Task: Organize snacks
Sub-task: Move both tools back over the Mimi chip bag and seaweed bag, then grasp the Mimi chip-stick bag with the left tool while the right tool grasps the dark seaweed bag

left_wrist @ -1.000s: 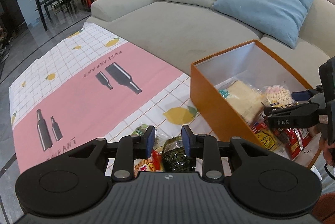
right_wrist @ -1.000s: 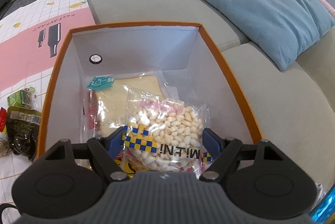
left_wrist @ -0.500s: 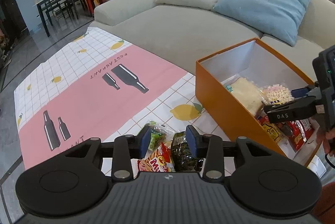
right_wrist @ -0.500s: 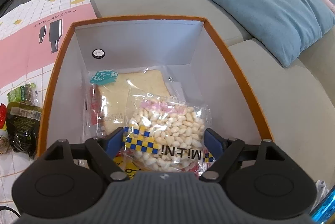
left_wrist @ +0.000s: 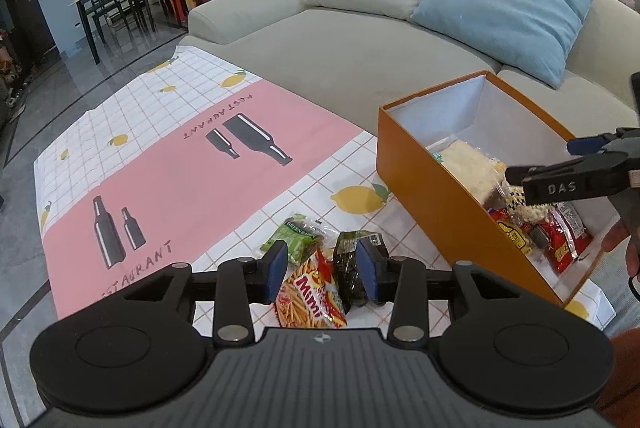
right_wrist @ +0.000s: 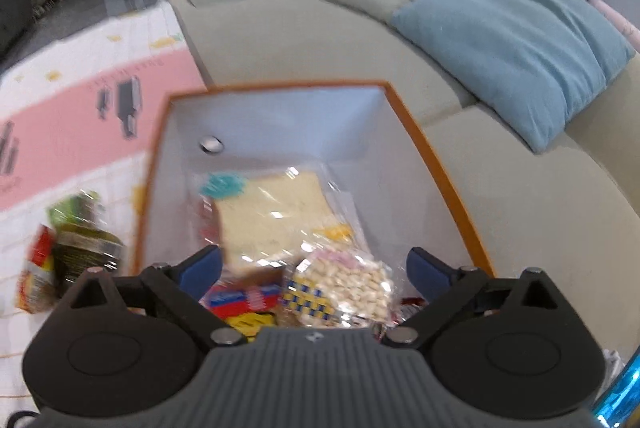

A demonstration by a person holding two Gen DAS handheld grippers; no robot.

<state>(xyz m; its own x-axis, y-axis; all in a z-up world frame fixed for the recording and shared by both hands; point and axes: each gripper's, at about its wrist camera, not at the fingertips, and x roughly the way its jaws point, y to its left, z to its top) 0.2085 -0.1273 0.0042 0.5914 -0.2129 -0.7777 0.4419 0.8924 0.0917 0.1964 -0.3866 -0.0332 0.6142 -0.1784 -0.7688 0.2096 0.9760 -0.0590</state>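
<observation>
Black tool — blue pads

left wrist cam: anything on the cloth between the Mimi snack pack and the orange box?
Yes: a dark green packet lies right of the Mimi snack pack; beyond it, bare tablecloth up to the orange box, per the left wrist view.
</observation>
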